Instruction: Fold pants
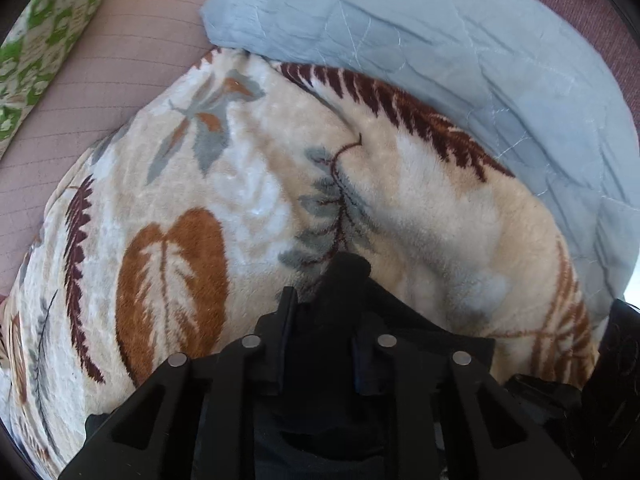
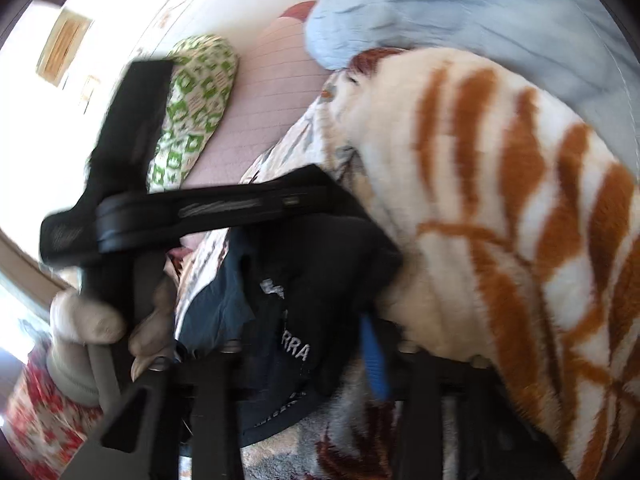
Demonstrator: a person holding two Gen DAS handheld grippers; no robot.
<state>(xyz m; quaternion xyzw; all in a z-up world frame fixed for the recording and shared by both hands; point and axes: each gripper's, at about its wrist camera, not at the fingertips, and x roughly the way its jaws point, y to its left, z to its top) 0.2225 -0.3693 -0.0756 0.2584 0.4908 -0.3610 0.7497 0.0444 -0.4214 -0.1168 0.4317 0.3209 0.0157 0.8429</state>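
The black pants (image 1: 344, 320) bunch between the fingers of my left gripper (image 1: 326, 344), which is shut on them above a fleece blanket. In the right wrist view the pants (image 2: 320, 280) show white lettering and a stretched black waistband (image 2: 224, 208). My right gripper (image 2: 304, 360) is shut on the pants fabric; a blue finger pad (image 2: 374, 360) shows beside the cloth. The other gripper (image 2: 124, 152), held by a gloved hand (image 2: 80, 328), is at the left, at the waistband's far end.
A cream fleece blanket with brown leaves (image 1: 240, 200) covers the bed. A light blue quilt (image 1: 440, 52) lies behind it. A green-patterned pillow (image 1: 44, 40) and a pink sheet (image 1: 132, 60) are at the left. A bright wall (image 2: 100, 20) is far left.
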